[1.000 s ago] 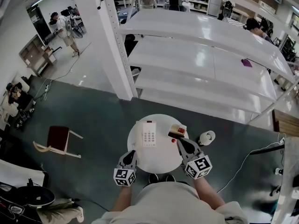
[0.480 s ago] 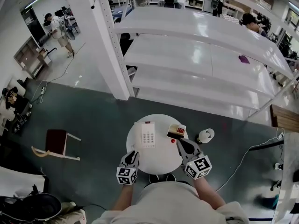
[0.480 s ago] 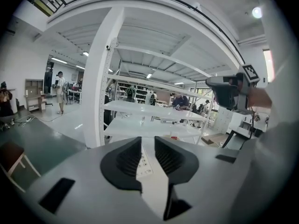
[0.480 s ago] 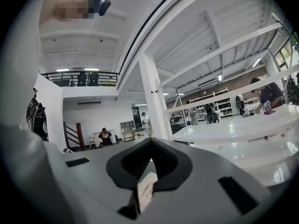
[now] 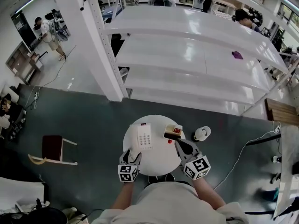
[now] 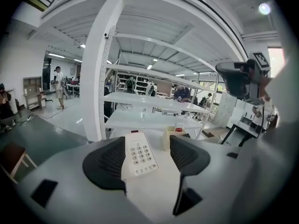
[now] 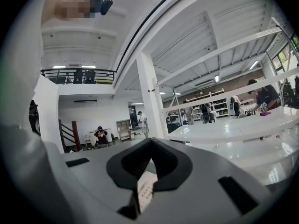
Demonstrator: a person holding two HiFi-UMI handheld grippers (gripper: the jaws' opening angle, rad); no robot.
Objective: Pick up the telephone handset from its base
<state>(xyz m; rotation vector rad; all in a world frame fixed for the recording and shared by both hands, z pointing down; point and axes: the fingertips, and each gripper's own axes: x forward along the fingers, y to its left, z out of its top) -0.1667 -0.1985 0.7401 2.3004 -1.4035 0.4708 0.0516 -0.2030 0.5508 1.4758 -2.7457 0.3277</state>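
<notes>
The white telephone [image 5: 144, 136] with its keypad lies flat on the round white table [image 5: 156, 162], left of centre. My left gripper [image 5: 130, 156] hovers at the table's near left edge, just short of the phone. Its jaws have just been opening and now stand wide apart with nothing between them. In the left gripper view the telephone [image 6: 139, 154] lies ahead in line with the gap of the left gripper [image 6: 147, 142]. My right gripper [image 5: 180, 144] is over the table's right side, shut and empty. In the right gripper view the tips of the right gripper [image 7: 152, 143] meet.
A small tan box with a red top [image 5: 174, 131] and a tiny red object [image 5: 170, 142] sit on the table's right part. A white cup-shaped thing [image 5: 203, 133] stands just off the table to the right. A red-seated chair [image 5: 51, 148] is left; white shelving [image 5: 196, 55] beyond.
The left gripper's jaws were shut and are now wide open, and it has dropped lower at the table's near edge. The right gripper has stayed put.
</notes>
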